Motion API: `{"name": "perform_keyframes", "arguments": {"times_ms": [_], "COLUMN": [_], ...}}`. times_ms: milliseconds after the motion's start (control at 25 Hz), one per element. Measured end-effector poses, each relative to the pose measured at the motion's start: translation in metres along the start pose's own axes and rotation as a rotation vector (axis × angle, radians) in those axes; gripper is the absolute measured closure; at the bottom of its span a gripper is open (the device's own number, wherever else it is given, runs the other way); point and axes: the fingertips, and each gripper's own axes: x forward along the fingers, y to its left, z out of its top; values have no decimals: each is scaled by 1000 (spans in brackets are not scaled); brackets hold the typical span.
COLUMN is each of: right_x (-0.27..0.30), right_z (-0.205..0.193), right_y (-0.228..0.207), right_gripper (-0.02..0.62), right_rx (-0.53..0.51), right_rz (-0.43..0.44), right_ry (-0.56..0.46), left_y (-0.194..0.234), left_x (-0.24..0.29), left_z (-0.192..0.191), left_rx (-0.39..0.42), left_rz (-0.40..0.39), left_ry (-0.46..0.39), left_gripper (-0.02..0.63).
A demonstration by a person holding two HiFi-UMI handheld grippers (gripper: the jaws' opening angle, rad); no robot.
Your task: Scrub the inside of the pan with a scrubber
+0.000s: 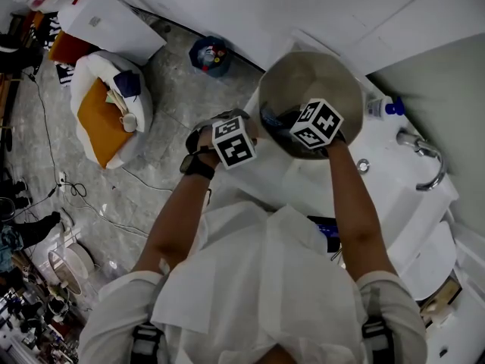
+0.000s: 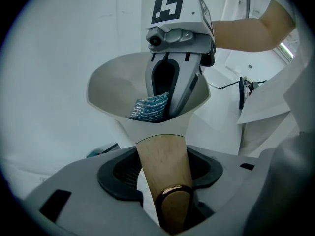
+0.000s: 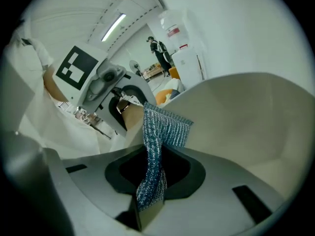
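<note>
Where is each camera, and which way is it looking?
Head view: on the person's head, looking down at the pan; both arms show.
Left gripper view: rides the left gripper, looking along its jaws, closed on the handle, toward the pan; the right forearm shows.
Right gripper view: rides the right gripper, looking along its jaws, gripping the scrubber, into the pan; the shirt shows.
Both gripper views share the pan and scrubber.
</note>
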Motion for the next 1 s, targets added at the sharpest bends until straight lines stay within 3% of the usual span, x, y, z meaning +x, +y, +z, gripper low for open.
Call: {"name": "perform_keyframes", "arguments": {"times_ms": [160, 360, 520, 840, 920, 1000], "right_x": [2, -18, -56, -138, -144, -137], "right_z": [27, 58, 52, -11, -24, -24], "right_y": [-32, -98, -149, -194, -193, -192], "right_gripper": [534, 534, 534, 534, 534, 534], "right_rx": [67, 335, 539, 702, 715, 705], "right_rz": [-157, -396, -605, -977, -1032, -1032], "right_ry": [-124, -363, -516, -528, -530, -536], "left_y": [0, 0, -1, -1, -1, -1], "left_x": [1, 1, 1, 1, 1, 1], "left_z": [0, 0, 0, -1, -1, -1], "left_rx": [8, -5, -22, -31, -28, -24], "left_rz": [-3, -8, -14, -38, -42, -45], "left_ry": [7, 4, -6, 7, 8, 12], "left_gripper": [356, 357, 359, 362, 362, 362]}}
